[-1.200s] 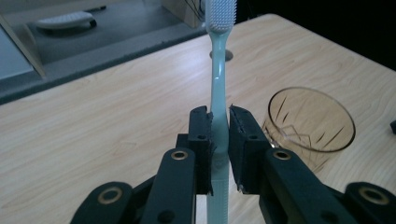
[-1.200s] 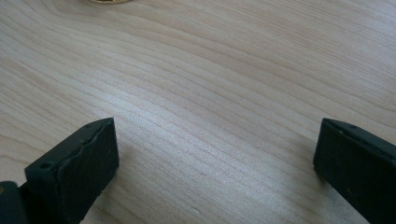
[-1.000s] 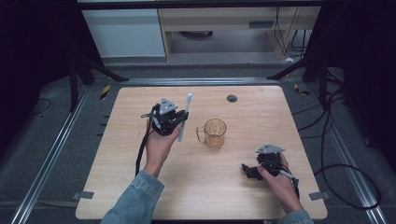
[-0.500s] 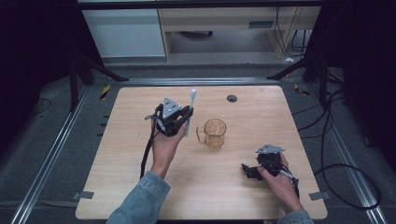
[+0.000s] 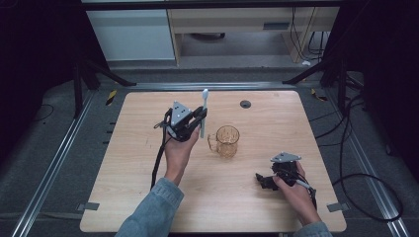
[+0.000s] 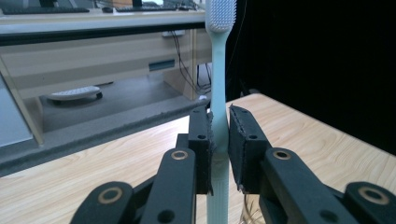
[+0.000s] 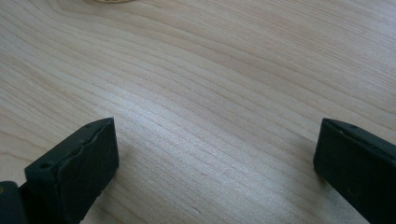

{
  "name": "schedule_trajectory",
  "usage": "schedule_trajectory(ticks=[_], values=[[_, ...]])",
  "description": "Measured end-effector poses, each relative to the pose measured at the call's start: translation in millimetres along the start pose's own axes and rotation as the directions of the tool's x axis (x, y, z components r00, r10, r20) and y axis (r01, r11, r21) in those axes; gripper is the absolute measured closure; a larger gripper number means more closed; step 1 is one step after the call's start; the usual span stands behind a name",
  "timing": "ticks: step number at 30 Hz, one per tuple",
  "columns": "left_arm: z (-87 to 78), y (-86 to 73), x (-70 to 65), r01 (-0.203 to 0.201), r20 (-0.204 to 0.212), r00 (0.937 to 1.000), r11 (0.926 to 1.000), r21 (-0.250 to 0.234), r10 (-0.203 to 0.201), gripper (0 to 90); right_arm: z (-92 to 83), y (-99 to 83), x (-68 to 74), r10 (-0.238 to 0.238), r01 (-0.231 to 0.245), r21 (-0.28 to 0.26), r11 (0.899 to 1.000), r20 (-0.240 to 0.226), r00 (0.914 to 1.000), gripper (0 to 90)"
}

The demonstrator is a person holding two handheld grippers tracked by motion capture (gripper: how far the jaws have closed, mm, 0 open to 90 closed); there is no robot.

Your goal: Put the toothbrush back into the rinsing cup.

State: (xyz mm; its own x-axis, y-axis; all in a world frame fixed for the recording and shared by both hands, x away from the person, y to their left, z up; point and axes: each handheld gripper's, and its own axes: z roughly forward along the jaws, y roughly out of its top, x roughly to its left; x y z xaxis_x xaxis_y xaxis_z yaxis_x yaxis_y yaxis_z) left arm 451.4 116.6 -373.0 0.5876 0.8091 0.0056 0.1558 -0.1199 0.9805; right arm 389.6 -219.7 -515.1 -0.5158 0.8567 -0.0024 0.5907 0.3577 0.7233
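The table (image 5: pixel 148 163) was pale wood with fine grain and a matt finish. The toothbrush (image 6: pixel 217 84) looked like smooth, pale plastic. The mug (image 5: pixel 227 141) was clear amber glass, glossy. The left gripper's (image 6: pixel 219 140) pads (image 6: pixel 239 144) were rough black foam.

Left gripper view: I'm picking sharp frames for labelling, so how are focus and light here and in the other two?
Left gripper view: toothbrush sharp, right background black. Right gripper view: table grain crisp, soft sheen, near pads slightly soft. High view: table evenly lit, surroundings dark, glass mug small.
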Motion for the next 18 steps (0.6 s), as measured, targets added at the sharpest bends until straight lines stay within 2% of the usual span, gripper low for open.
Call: schedule_trajectory(ticks=[3, 4, 5, 9, 12, 17, 18], values=[[0.4, 0.3, -3.6, 0.003, 0.004, 1.0000, 0.9997, -0.024, -0.003, 79.1, 0.0, 0.0, -0.2, -0.001, 0.001, 0.000, 1.000, -0.001, 1.0000, 0.4], [1.0, 2.4, -4.9, -0.019, 0.017, 0.9997, 0.9989, -0.044, 0.020, 79.0, 0.0, 0.0, -0.2, -0.001, 0.001, 0.000, 1.000, -0.001, 1.0000, 0.4], [1.0, 2.4, -4.9, -0.019, 0.017, 0.9997, 0.9989, -0.044, 0.020, 79.0, 0.0, 0.0, -0.2, -0.001, 0.001, 0.000, 1.000, -0.001, 1.0000, 0.4], [2.6, 4.5, -9.2, -0.026, 0.024, 0.9993, 0.9949, -0.097, 0.029, 79.0, 0.0, 0.0, -0.2, -0.001, 0.001, 0.000, 1.000, -0.001, 1.0000, 0.4], [4.6, 3.6, -14.2, -0.030, 0.031, 0.9990, 0.9936, -0.109, 0.033, 79.1, 0.0, 0.0, -0.2, -0.002, 0.002, 0.000, 1.000, -0.001, 1.0000, 0.4], [6.5, 0.3, -18.5, -0.012, 0.041, 0.9990, 0.9918, -0.127, 0.017, 79.1, 0.0, 0.0, -0.2, -0.001, 0.001, 0.000, 1.000, -0.001, 1.0000, 0.4], [6.5, -0.2, -18.9, -0.019, 0.036, 0.9990, 0.9912, -0.131, 0.024, 79.0, 0.0, 0.0, -0.2, -0.002, 0.002, 0.000, 1.000, -0.001, 1.0000, 0.4]])
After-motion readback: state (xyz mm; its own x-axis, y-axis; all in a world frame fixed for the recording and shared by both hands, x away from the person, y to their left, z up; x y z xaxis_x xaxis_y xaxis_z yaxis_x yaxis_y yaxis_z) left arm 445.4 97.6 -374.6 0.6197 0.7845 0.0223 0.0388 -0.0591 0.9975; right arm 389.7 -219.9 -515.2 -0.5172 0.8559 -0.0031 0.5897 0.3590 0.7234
